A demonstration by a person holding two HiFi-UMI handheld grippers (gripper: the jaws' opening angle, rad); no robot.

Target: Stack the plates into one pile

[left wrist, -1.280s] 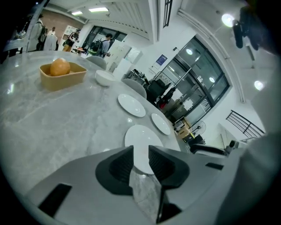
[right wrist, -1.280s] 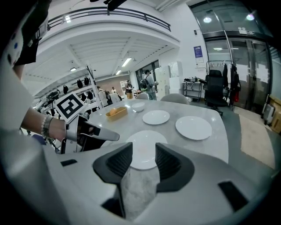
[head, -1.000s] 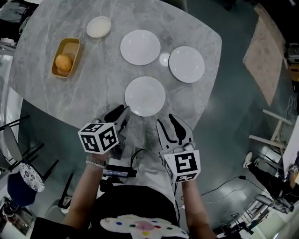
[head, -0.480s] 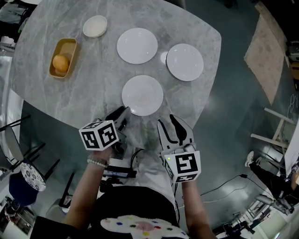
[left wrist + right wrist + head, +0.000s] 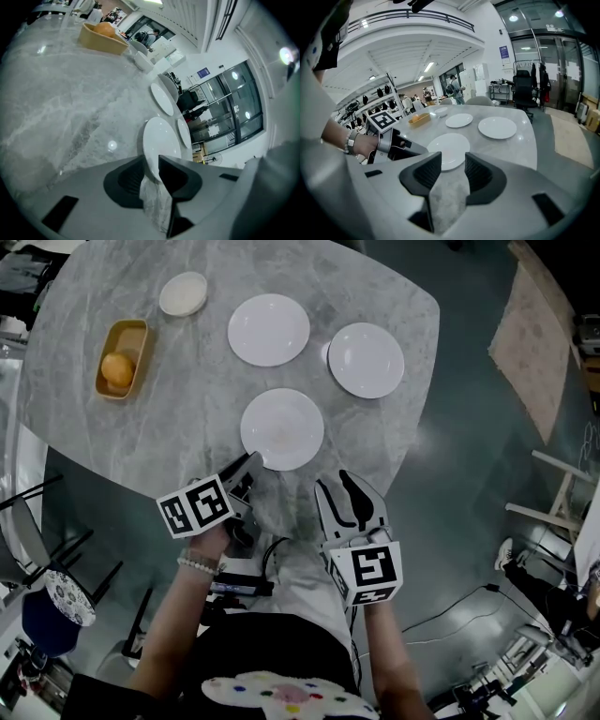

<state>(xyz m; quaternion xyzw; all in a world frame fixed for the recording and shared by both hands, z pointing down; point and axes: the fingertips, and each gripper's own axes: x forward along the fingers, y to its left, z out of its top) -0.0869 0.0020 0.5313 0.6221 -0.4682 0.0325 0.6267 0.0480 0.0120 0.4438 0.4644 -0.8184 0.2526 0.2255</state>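
My left gripper (image 5: 246, 468) holds its jaws apart at the table's (image 5: 178, 418) near edge, the nearest plate's (image 5: 281, 428) rim right at their tips, unpinched. Two more plates (image 5: 268, 329) (image 5: 366, 359) lie separately toward the far right corner. My right gripper (image 5: 349, 486) hangs open, empty.

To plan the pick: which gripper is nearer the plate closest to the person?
Left. The left gripper is at the plate, near-left rim; the right gripper is farther off, near-right.

Person wears black top (image 5: 272, 652) — bracelet (image 5: 194, 567) perhaps beaded.
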